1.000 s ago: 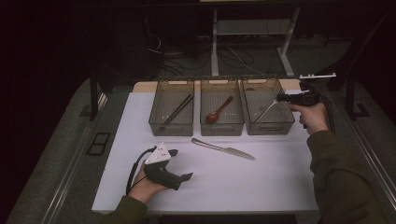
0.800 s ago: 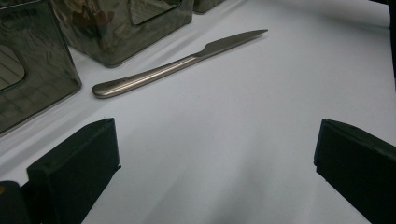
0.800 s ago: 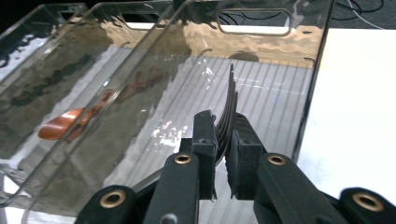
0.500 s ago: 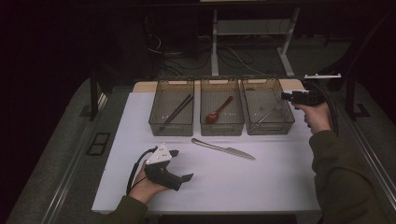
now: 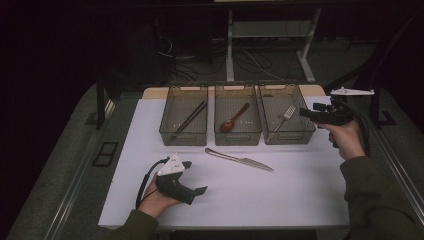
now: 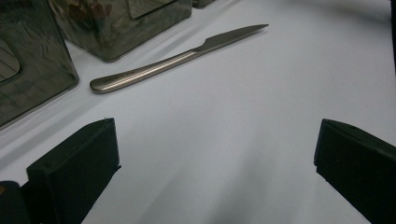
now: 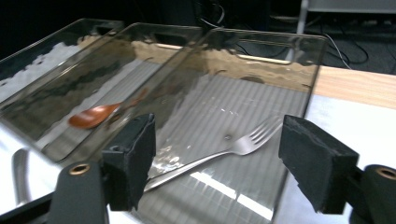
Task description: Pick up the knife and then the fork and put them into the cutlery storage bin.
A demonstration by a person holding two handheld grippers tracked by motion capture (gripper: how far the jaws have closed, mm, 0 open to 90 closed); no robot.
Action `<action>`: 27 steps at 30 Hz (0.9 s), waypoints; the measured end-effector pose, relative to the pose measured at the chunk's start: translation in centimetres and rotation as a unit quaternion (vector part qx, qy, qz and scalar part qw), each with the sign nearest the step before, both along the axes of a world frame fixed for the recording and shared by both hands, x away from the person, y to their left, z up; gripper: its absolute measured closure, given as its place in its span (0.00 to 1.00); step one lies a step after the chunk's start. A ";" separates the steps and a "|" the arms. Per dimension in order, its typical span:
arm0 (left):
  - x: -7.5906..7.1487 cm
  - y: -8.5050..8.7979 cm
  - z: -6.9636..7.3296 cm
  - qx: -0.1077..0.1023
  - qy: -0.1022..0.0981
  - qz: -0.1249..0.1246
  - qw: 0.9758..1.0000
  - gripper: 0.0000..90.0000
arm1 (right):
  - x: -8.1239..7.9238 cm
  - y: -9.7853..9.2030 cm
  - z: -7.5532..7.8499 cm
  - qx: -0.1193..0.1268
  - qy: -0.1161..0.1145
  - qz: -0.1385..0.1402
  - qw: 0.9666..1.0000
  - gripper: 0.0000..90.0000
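We see three clear bins [image 5: 238,117]: seemingly chopsticks [image 5: 189,120], a spoon [image 5: 233,119], a fork [image 5: 281,118]. Both grippers, left [image 6: 215,154] and right [image 7: 217,158], gape wide, empty.

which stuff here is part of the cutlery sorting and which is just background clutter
Seemingly part of the job:
- knife, loose on the white table
- three bins: chopsticks, spoon, fork
- left gripper, open
- right gripper, open, by the fork's bin

Just lying about:
- cables on the floor behind
- desk legs behind
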State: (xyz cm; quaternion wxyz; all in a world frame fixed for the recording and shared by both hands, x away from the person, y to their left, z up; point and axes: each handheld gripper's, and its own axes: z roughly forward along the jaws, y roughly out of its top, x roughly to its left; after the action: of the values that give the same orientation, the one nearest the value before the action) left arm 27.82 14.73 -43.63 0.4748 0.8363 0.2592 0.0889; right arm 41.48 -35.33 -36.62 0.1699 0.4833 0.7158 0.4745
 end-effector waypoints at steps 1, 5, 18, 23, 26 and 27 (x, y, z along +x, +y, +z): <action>0.0 0.0 0.0 0.002 -0.001 -0.001 1.000 0.00 | -0.5 0.2 0.0 0.001 -0.001 0.006 1.000 0.27; -0.1 -0.1 0.0 0.003 -0.001 -0.003 1.000 0.00 | -2.7 1.2 -0.1 0.006 -0.002 0.029 1.000 0.22; 0.4 -0.7 -0.2 0.007 0.003 -0.010 1.000 0.00 | -9.2 4.5 -3.7 -0.012 0.001 0.071 0.997 0.16; 0.3 -0.8 -0.1 0.008 0.001 -0.013 1.000 0.00 | -11.3 5.4 -4.7 -0.016 0.002 0.086 0.996 0.16; 0.4 -0.9 0.0 0.008 0.002 -0.012 1.000 0.00 | -12.3 5.6 -5.1 -0.013 -0.006 0.085 0.996 0.16; 0.4 -0.9 0.1 0.007 0.000 -0.013 1.000 0.00 | -12.8 5.6 -5.2 -0.011 -0.008 0.085 0.996 0.16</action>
State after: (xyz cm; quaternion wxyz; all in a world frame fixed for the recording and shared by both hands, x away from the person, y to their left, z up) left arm 28.24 13.83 -43.56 0.4698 0.8430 0.2480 0.0847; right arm 28.72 -29.72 -41.84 0.1402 0.4149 0.7578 0.4836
